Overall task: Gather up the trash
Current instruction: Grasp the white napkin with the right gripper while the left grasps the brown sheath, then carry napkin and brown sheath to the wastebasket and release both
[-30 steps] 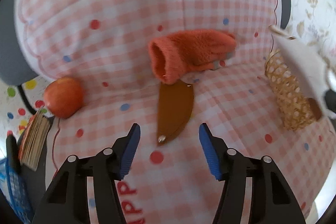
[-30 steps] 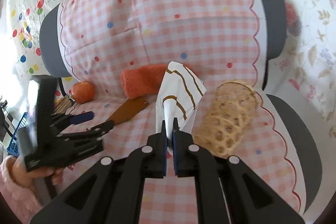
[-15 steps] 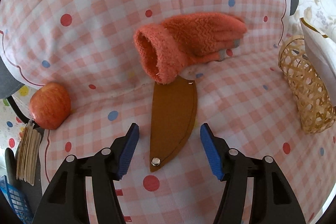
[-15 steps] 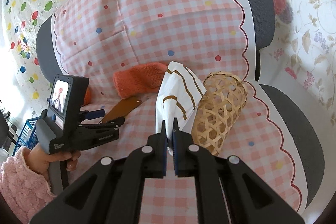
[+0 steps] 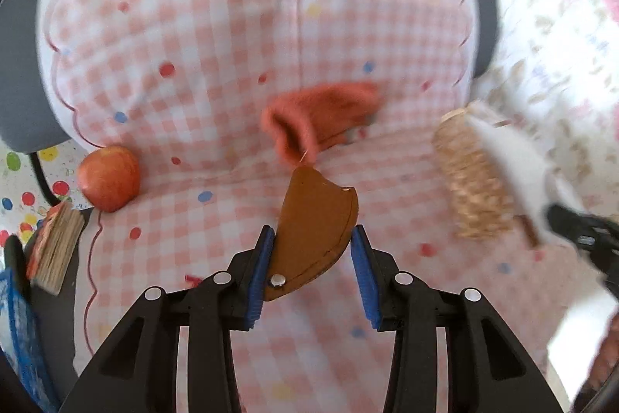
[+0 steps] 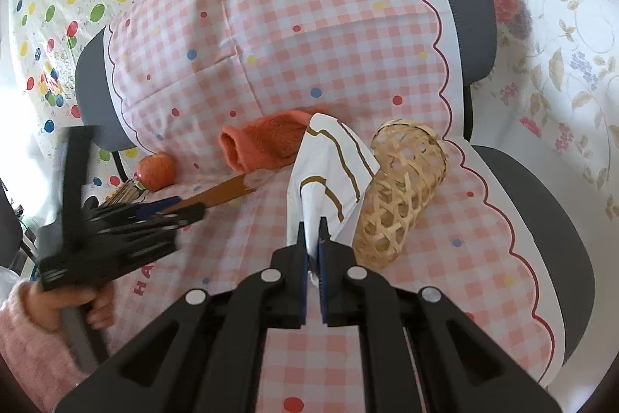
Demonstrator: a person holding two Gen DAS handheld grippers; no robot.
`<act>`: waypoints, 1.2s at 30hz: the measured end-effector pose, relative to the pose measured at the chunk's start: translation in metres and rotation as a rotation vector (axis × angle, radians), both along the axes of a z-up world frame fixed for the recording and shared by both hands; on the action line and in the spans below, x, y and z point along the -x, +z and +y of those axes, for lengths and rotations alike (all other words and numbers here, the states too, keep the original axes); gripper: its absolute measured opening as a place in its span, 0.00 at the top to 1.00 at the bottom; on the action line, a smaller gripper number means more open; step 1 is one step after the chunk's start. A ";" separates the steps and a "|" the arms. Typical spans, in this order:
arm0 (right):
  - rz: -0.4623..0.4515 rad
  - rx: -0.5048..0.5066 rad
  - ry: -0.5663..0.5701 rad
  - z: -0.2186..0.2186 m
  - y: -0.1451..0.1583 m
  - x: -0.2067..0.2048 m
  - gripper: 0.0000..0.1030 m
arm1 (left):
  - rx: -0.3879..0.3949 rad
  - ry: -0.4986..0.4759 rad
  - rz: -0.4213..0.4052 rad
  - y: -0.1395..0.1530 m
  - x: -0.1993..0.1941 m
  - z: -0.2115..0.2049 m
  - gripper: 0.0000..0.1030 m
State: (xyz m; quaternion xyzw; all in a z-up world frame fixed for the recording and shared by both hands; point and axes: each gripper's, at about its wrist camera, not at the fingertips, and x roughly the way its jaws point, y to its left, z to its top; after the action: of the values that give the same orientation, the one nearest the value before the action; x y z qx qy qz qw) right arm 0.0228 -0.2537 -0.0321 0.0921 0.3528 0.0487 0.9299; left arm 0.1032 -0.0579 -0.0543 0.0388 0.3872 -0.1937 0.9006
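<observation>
My left gripper is open with its blue pads on either side of a flat brown leather piece with a metal snap, lying on the checked seat cover; the left pad seems to touch its edge. My right gripper is shut on a white paper bag with brown stripes, held upright above the seat. The left gripper and the brown piece also show in the right wrist view. The bag shows blurred at the right of the left wrist view.
An orange sock lies behind the brown piece. A woven bamboo basket lies on its side at the right. An apple sits at the seat's left edge, near a small book. The chair back rises behind.
My left gripper has advanced so the brown piece now sits between its pads, and the jaws have narrowed. The right gripper keeps holding the bag, slightly shifted.
</observation>
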 end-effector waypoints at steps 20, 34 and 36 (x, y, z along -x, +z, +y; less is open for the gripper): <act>-0.031 -0.008 -0.009 0.002 0.009 0.057 0.96 | 0.058 -0.020 -0.102 0.036 0.108 0.007 0.60; -0.026 0.034 -0.109 -0.028 0.006 0.155 0.96 | 0.139 -0.145 -0.116 0.028 0.183 -0.018 0.60; -0.024 0.035 -0.131 -0.034 0.003 0.168 0.96 | 0.139 -0.176 -0.111 0.028 0.194 -0.025 0.60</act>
State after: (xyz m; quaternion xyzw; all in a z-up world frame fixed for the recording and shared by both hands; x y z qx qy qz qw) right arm -0.1449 -0.2874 -0.0288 0.0981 0.3358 -0.0173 0.9366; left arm -0.0909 -0.0826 -0.0265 0.0209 0.3174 -0.2959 0.9007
